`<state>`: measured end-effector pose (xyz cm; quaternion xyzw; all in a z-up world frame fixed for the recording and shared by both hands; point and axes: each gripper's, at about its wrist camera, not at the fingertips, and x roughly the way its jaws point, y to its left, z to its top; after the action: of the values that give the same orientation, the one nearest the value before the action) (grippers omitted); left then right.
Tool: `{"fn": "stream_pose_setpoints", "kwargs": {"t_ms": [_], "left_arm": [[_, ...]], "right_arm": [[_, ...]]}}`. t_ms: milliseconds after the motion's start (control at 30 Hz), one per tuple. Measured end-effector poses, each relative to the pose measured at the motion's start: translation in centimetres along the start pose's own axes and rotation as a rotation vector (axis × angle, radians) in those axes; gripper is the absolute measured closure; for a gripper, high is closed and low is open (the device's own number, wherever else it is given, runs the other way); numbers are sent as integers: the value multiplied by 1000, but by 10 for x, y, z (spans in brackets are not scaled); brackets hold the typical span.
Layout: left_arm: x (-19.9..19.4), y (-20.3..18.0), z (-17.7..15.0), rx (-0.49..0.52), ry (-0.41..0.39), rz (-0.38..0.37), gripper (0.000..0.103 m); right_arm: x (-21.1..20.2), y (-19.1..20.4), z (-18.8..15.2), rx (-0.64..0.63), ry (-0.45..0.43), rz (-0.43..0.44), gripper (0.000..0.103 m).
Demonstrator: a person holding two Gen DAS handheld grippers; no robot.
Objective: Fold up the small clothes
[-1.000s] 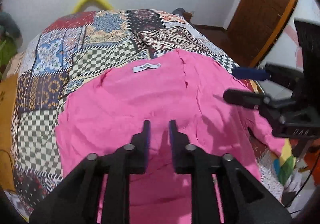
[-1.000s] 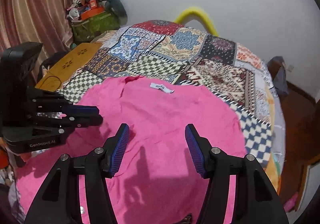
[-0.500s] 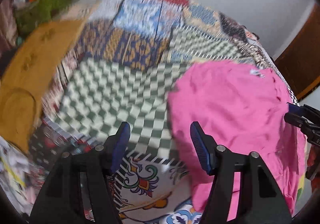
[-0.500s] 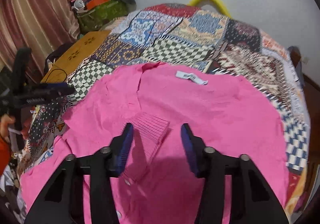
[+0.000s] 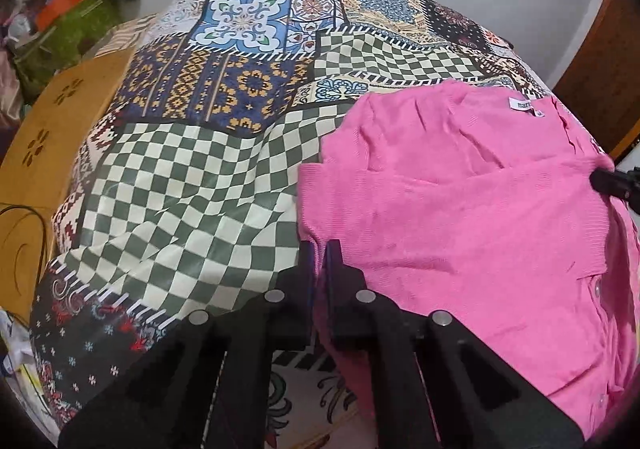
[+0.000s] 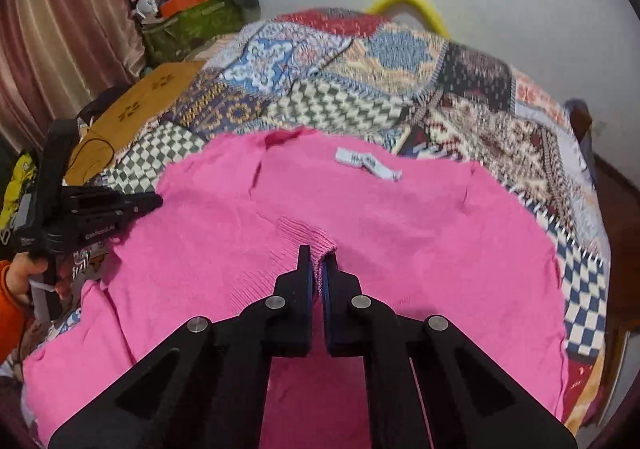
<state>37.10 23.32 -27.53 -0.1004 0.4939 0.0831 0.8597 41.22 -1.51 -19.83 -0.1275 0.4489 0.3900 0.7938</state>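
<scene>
While spread on the quilt (image 5: 208, 169), pink sweater (image 5: 460, 209): soft, limp knit; left gripper (image 5: 319, 249) pinches its edge, right gripper (image 6: 318, 265) its ribbed cuff (image 6: 308, 235).

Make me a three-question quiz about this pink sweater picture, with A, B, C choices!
1. Where does the sweater lie?
A. on a patchwork quilt
B. on the floor
C. in a basket

2. What colour is its label?
A. black
B. white
C. green

3. What is the right gripper doing?
A. wide open in the air
B. shut on the ribbed cuff
C. holding the label

Answers: 1 A, the quilt shows all round the sweater. 2 B, the tag near the collar is white. 3 B, its jaws pinch the cuff.
</scene>
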Motion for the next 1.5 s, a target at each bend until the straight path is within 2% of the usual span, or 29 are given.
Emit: {"fn": "stream_pose_setpoints", "kwargs": {"t_ms": [133,233,300,600,667,767,900,1167,1267,1433,1467,1500], "left_arm": [[-20,2,-3,6,10,-10,96],[-42,1,-2,-11,-1,-14,95],[-58,-3,0,-14,-18,-14,88],[-124,-51,-5,44,-117,-22,58],[-132,-64,-9,54,-131,-29,53],[-138,-84,-18,71,-123,-51,53],[-135,-102,-32,62,-97,-91,51],[-108,-119,-60,78,-20,-73,51],[-97,-117,-65,56,17,-73,51],[-92,-114,-67,54,24,-63,51],[-92,-114,-68,55,24,-62,51],[-92,-114,-68,56,24,-60,51]], "right_arm": [[-13,3,-4,-15,6,1,96],[-35,-2,-3,-5,-16,-9,84],[-55,-6,-5,-1,-45,-34,74],[-142,-42,-46,69,-136,-121,62],[-154,-52,-57,94,-136,-130,61],[-166,-64,-83,121,-128,-167,61],[-169,-82,-124,164,-92,-203,60],[-144,-128,-194,274,25,-274,58],[-124,-147,-202,331,69,-280,58],[-109,-162,-199,381,61,-246,57],[-106,-160,-196,364,62,-256,61],[-104,-159,-194,348,67,-271,71]]}}
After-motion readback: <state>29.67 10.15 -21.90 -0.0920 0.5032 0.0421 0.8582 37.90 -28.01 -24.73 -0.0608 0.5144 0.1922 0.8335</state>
